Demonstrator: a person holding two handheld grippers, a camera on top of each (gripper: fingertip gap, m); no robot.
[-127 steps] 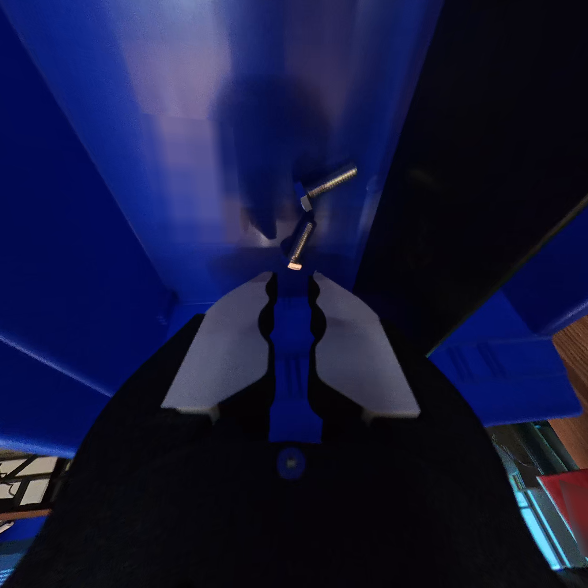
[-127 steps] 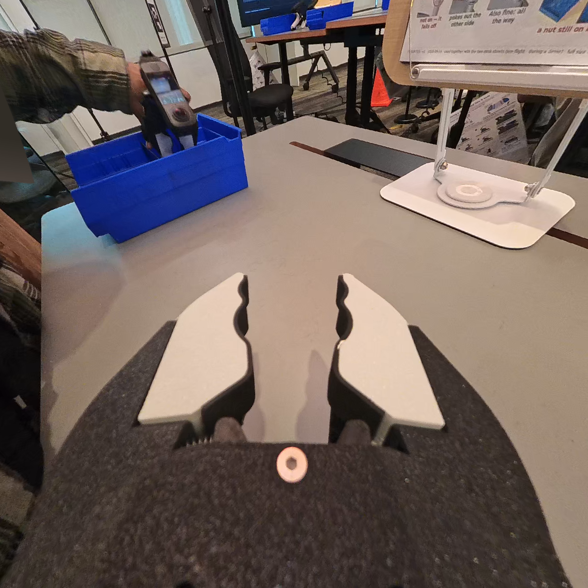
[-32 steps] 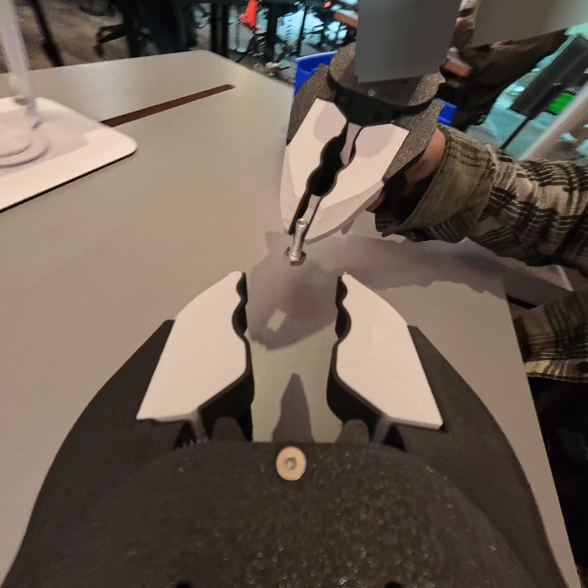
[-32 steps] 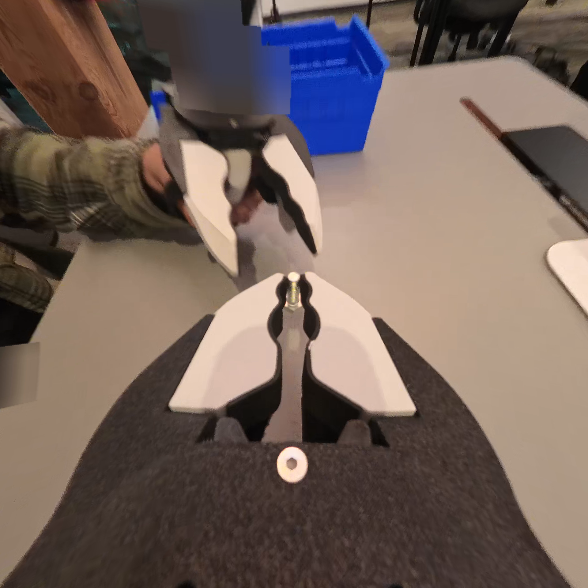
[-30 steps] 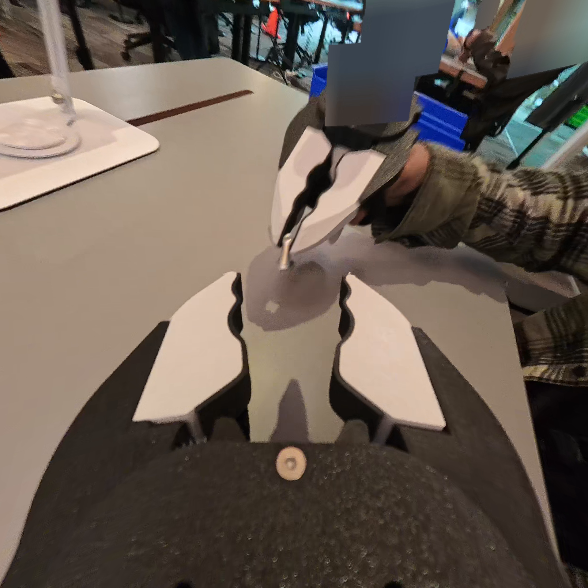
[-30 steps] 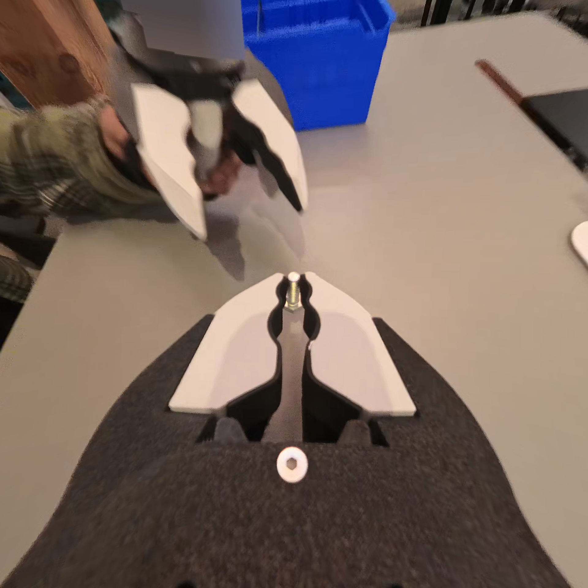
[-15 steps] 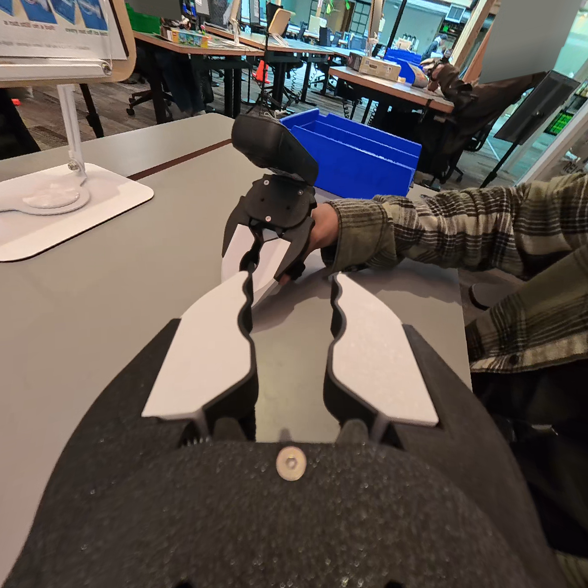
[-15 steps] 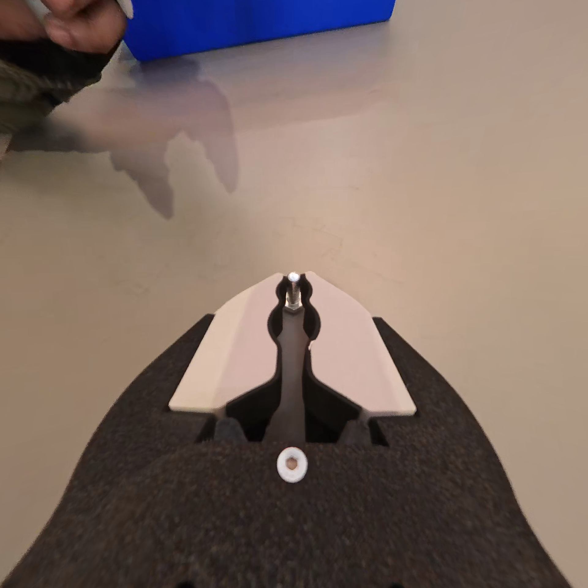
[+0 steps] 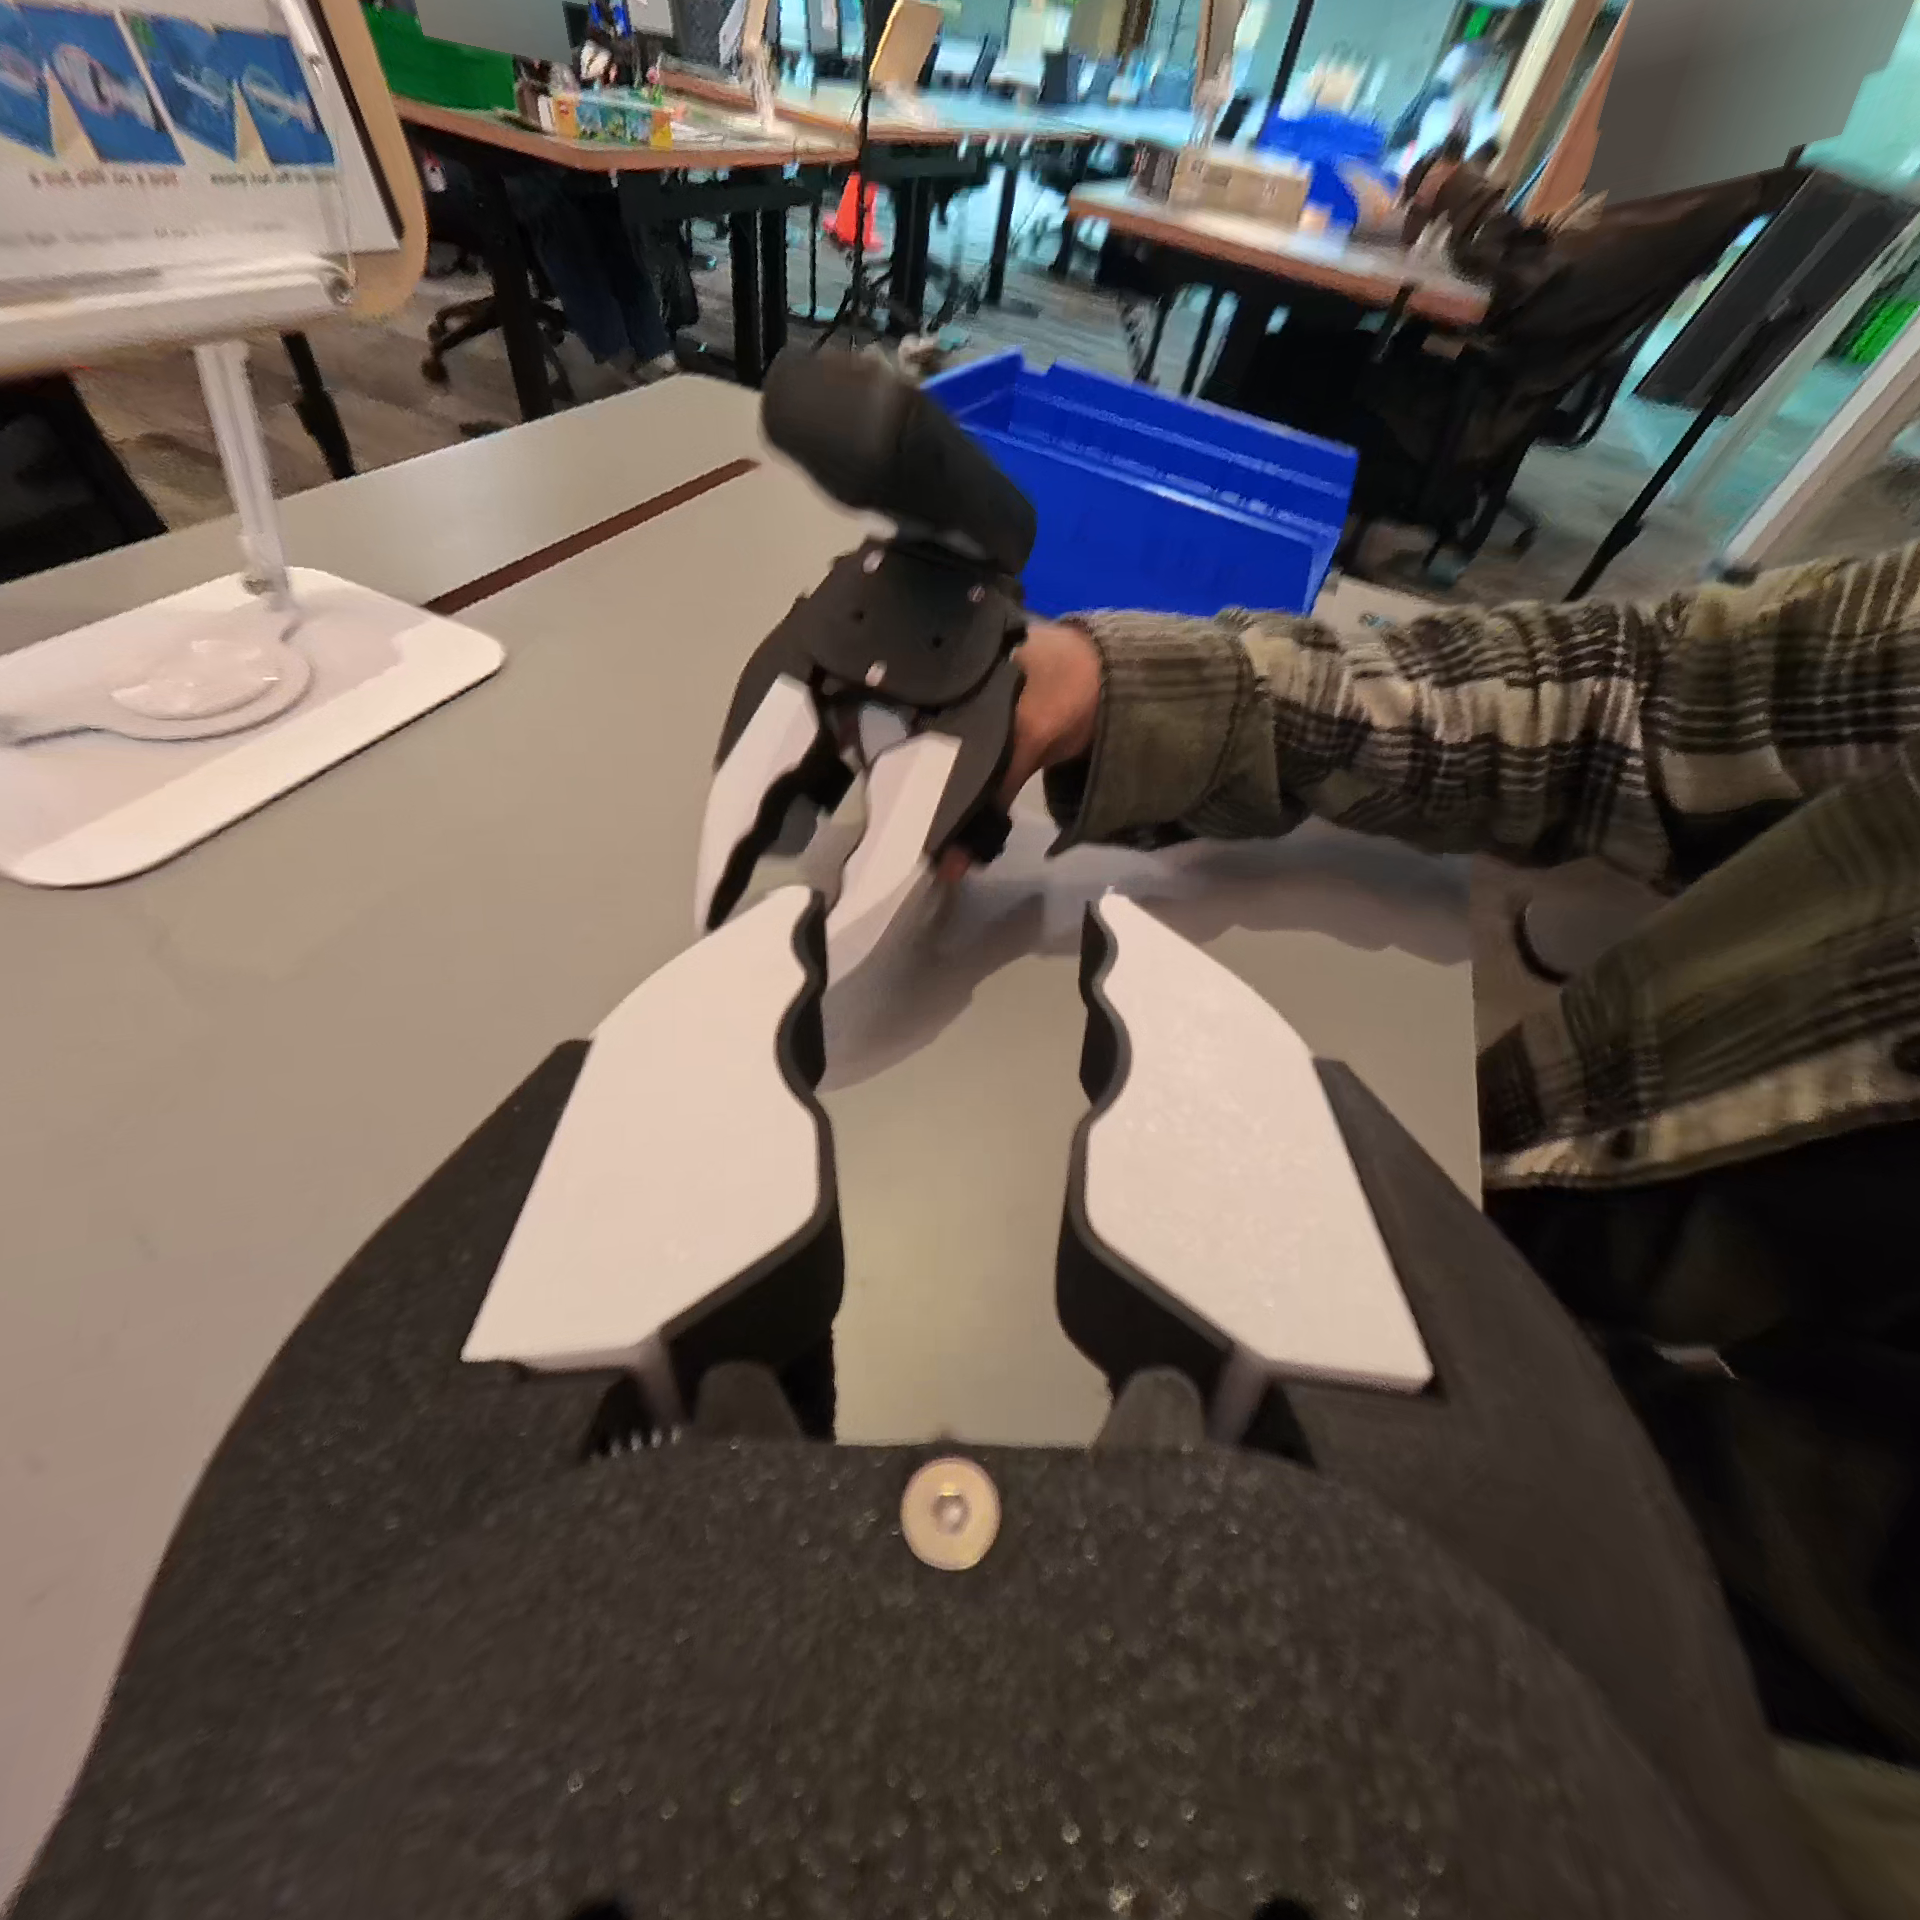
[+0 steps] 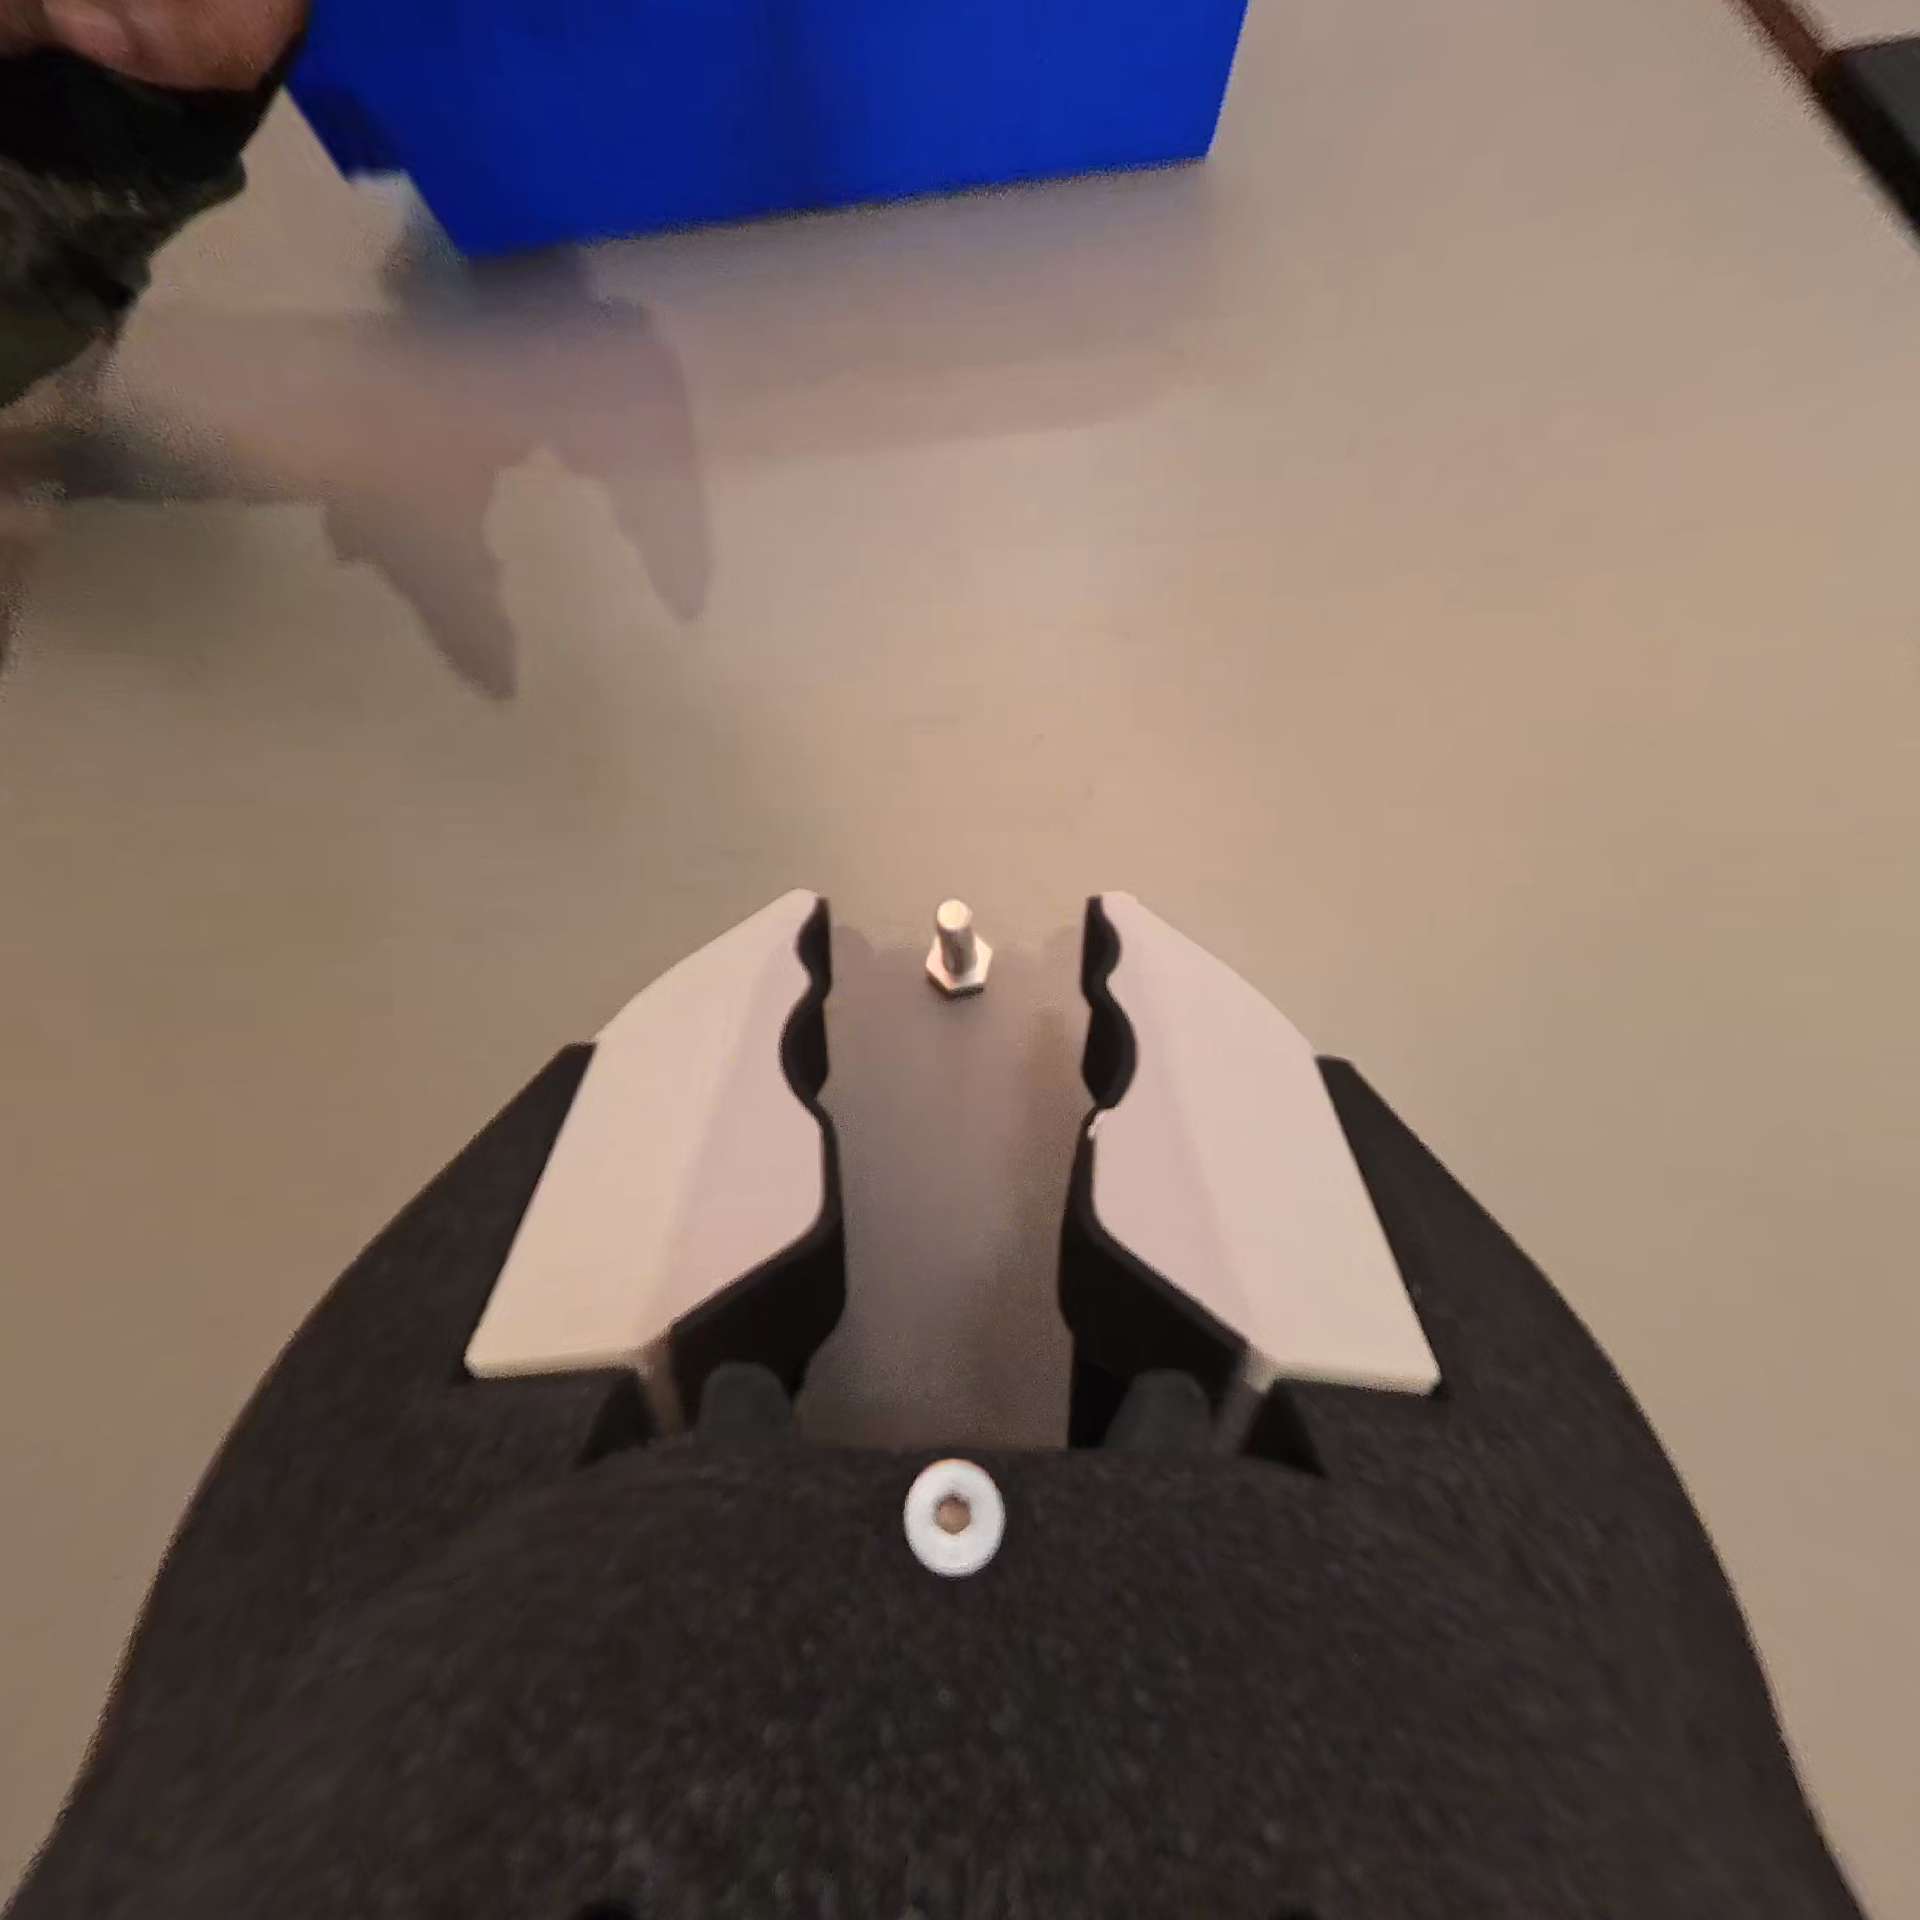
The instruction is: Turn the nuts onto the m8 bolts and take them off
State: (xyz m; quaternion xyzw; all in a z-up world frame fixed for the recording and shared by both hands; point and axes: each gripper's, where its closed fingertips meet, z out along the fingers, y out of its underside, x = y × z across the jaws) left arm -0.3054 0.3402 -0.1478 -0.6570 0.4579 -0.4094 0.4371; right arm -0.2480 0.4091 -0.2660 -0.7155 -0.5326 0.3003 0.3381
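The bolt stands on its hex head on the counter, shank up, midway between the tips of the right gripper. That gripper's white fingers are spread wide; there is clear counter on both sides of the bolt and neither finger touches it. The left gripper is likewise spread and holds nothing; only bare counter shows between its fingers.

Judged step: the bolt has been stood upright on the counter, and no nut is on it. No nut can be found in either view. The blue bin sits well beyond the fingers, so the next move most likely calls for fetching a nut from there and bringing it down square over the shank tip. The bolt rests free on a narrow head; a nudge from either finger would tip it, so one gripper would probably have to steady it by the head or lower shank.

Materials: the bolt is bright, plain metal, a round shank above a six-sided head. The counter is smooth, matt grey, faintly reflective. The fingers are flat white plates with wavy black inner edges, on a grainy black body. The bin is glossy moulded plastic. To the left of the left fingers stands a white stand base.
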